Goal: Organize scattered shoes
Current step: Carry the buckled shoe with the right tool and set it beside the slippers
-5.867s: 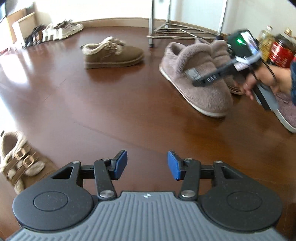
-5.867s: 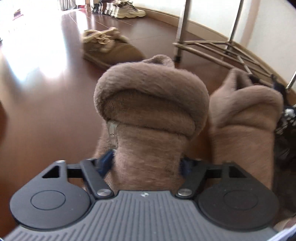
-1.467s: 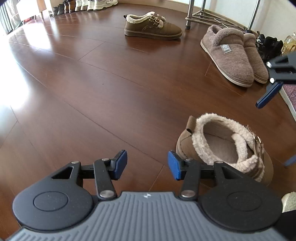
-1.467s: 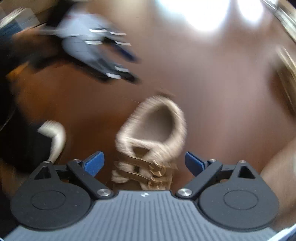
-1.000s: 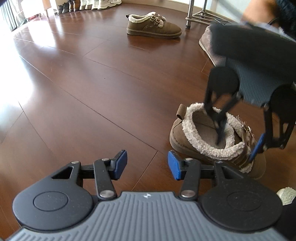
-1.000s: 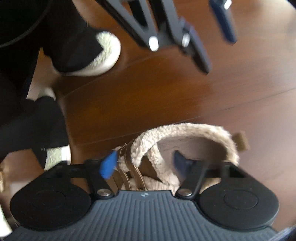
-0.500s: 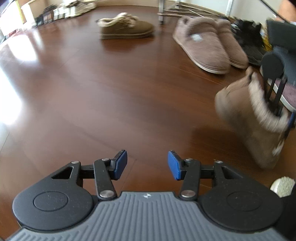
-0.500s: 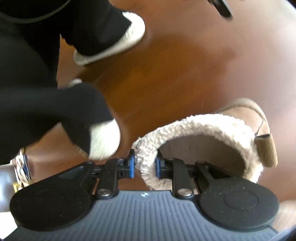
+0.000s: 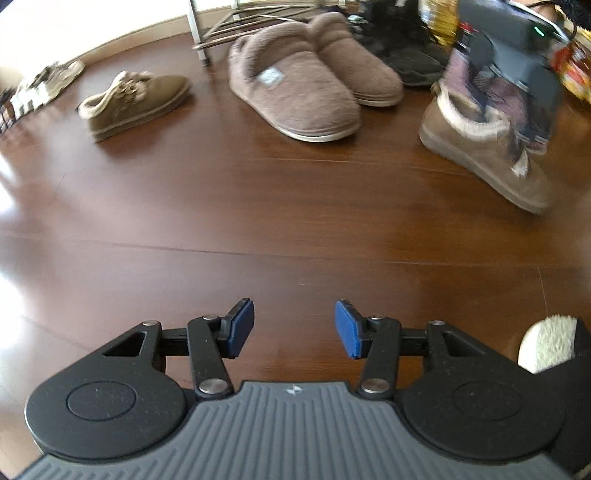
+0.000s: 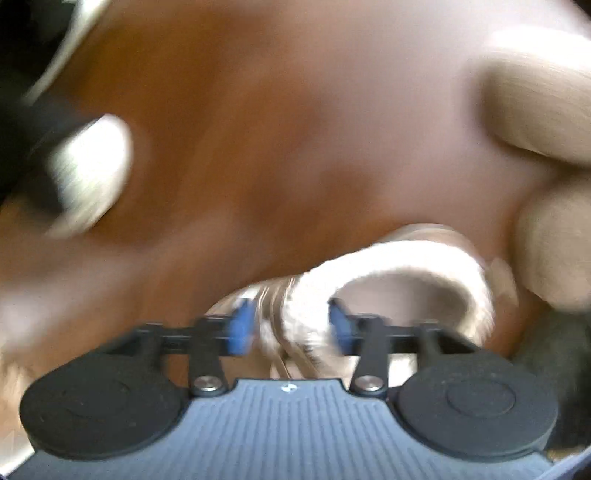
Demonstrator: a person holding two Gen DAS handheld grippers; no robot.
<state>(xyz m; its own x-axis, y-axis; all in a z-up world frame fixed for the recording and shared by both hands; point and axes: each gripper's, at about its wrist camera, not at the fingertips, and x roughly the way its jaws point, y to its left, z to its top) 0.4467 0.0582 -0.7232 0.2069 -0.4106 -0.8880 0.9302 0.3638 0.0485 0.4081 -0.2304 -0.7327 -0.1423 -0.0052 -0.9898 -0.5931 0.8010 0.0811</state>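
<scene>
1. Left wrist view: the left hand-held gripper [image 9: 294,328] hangs over the bare wooden floor [image 9: 258,206], its blue pads apart and nothing between them, released
2. At about two o'clock a brown fleece-lined boot [image 9: 484,147] sits tilted, toe toward the camera; its sole looks down on the floor, though blur leaves that unsure. The right hand-held gripper [image 9: 517,74] reaches down into its opening
3. At twelve o'clock a pair of taupe plush slippers [image 9: 303,85] lies side by side, touching. Behind them at one o'clock are dark shoes [image 9: 406,51], and a metal shoe rack [image 9: 236,18] stands at twelve, its lower bars empty where visible
4. At ten o'clock a second brown fleece-lined boot [image 9: 133,99] lies alone, well apart from the first. Farther off at ten, a row of shoes [image 9: 40,85] lines the wall
5. At four o'clock a white fuzzy slipper toe [image 9: 546,347] shows under a dark trouser leg
6. Right wrist view, heavily blurred: the right hand-held gripper [image 10: 291,328] points down, its jaws opening, with the boot's fleece collar [image 10: 399,266] between the pads. Whether the pads press the fleece cannot be told. The plush slippers [image 10: 546,122] lie at two o'clock
</scene>
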